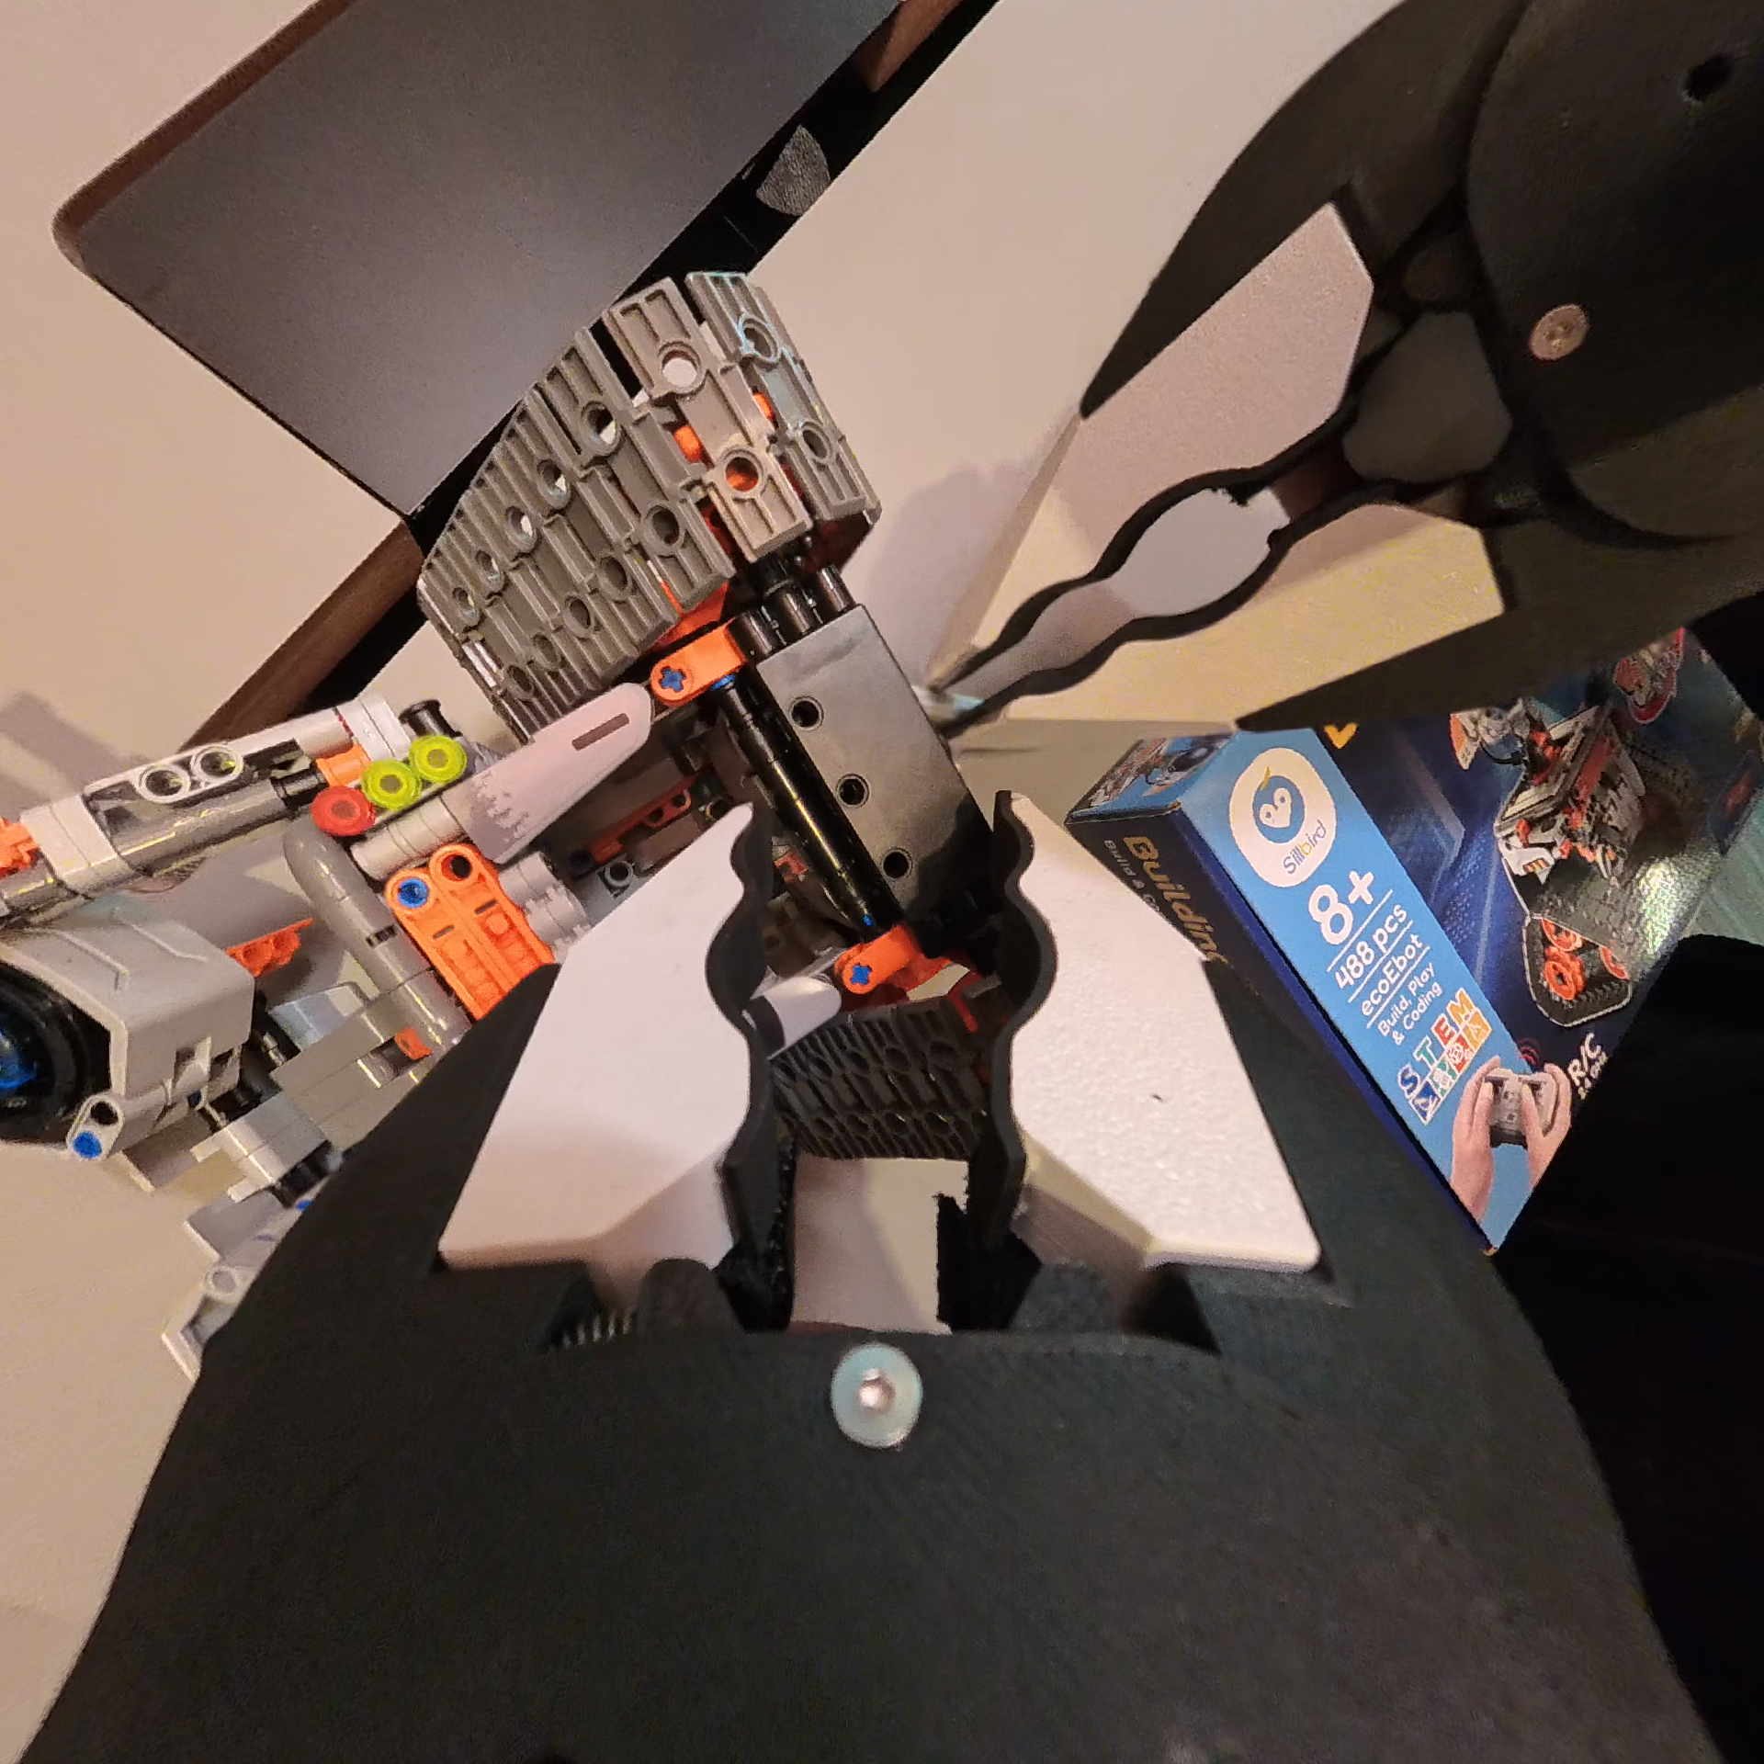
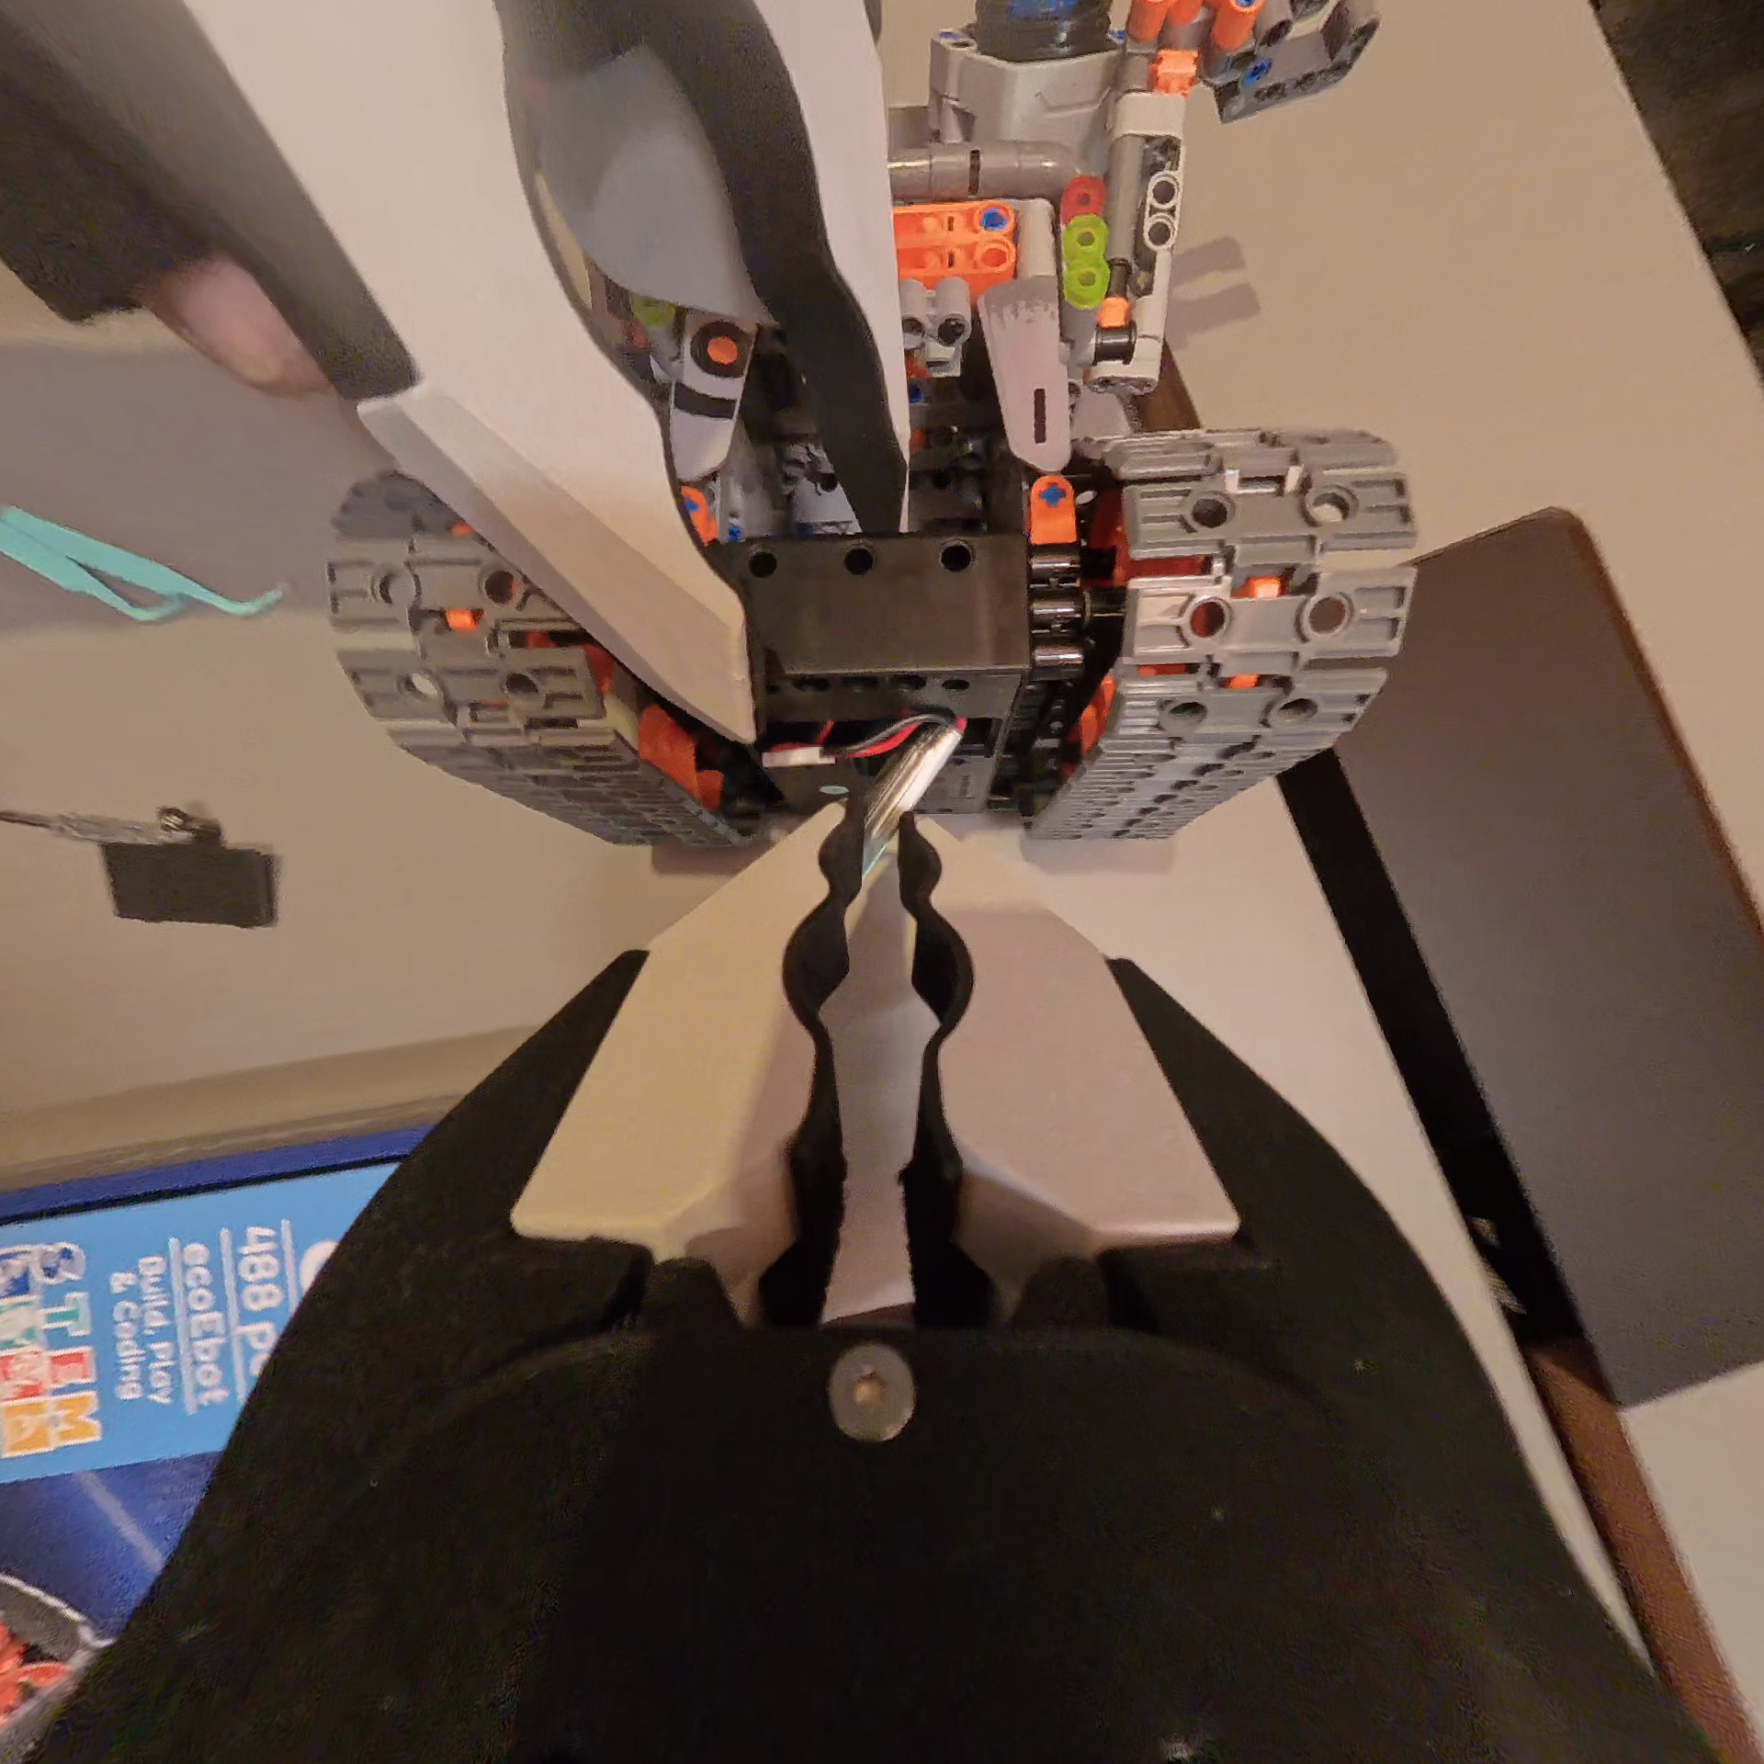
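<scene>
A tracked robot built of grey, orange and black bricks (image 1: 611, 535) lies on the pale table (image 1: 143, 535). My left gripper (image 1: 883, 859) is shut on the robot's black middle block (image 1: 859, 754), one finger on each side. It also shows in the right wrist view, at the top (image 2: 725, 430). My right gripper (image 2: 873, 826) is shut on a small silver pack (image 2: 912, 768) with red and black wires, at the underside of the robot (image 2: 1241, 592) between its two grey tracks. The right gripper (image 1: 955, 692) shows at the upper right of the left wrist view.
A blue toy box (image 1: 1384, 955) stands close to the right gripper and also shows in the right wrist view (image 2: 143, 1336). A dark mat (image 2: 1575, 955) lies beside the robot. A small black part on a cable (image 2: 191, 883), teal bands (image 2: 115, 573) and a sleeved hand (image 2: 239, 325) are to the left.
</scene>
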The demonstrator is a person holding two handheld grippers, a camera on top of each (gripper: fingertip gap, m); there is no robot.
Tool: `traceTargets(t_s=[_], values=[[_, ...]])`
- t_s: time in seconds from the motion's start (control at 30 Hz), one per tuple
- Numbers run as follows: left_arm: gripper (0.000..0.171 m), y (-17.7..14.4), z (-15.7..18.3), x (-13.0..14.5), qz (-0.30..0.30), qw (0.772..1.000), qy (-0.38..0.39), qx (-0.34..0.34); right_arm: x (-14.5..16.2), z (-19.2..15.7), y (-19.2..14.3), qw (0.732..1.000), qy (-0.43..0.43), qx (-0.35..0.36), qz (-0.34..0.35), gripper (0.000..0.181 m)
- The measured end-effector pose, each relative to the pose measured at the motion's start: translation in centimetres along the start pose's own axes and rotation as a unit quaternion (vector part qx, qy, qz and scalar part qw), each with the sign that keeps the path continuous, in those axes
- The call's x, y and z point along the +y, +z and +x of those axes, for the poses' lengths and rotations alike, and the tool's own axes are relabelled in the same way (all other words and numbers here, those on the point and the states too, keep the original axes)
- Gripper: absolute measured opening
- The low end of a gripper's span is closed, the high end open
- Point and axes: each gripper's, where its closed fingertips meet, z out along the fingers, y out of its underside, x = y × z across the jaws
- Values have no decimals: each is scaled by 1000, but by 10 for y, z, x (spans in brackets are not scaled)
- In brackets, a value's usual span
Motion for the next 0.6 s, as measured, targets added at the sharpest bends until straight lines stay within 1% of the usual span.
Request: traceTargets(t_s=[0.03,0.1,0.17,0.23,0.27,0.3,0.37,0.47,0.6], values=[[45,1,0,0,-1,1000,0,1,0,-1,1,1000,19,-11,9,4],[45,2,0,-1,-1,1000,-1,0,-1,1,2,997,66,-27,34,3],[46,3,0,-1,0,1000,-3,3,-5,-5,2,987,122,-73,71,3],[46,3,0,-1,4,1000,-9,7,-9,-5,2,972,177,-110,108,0],[46,4,0,-1,5,1000,-11,8,-17,-6,-3,959,206,-135,142,0],[46,4,-1,-1,4,1000,-10,7,-19,-5,-5,951,226,-143,154,0],[46,4,0,-1,3,1000,-10,9,-13,-3,2,959,216,-115,142,0],[46,4,1,-1,-1,1000,-4,7,-5,-8,15,958,220,-122,135,0],[46,3,0,0,6,1000,-9,7,2,-10,5,954,213,-137,161,0]])
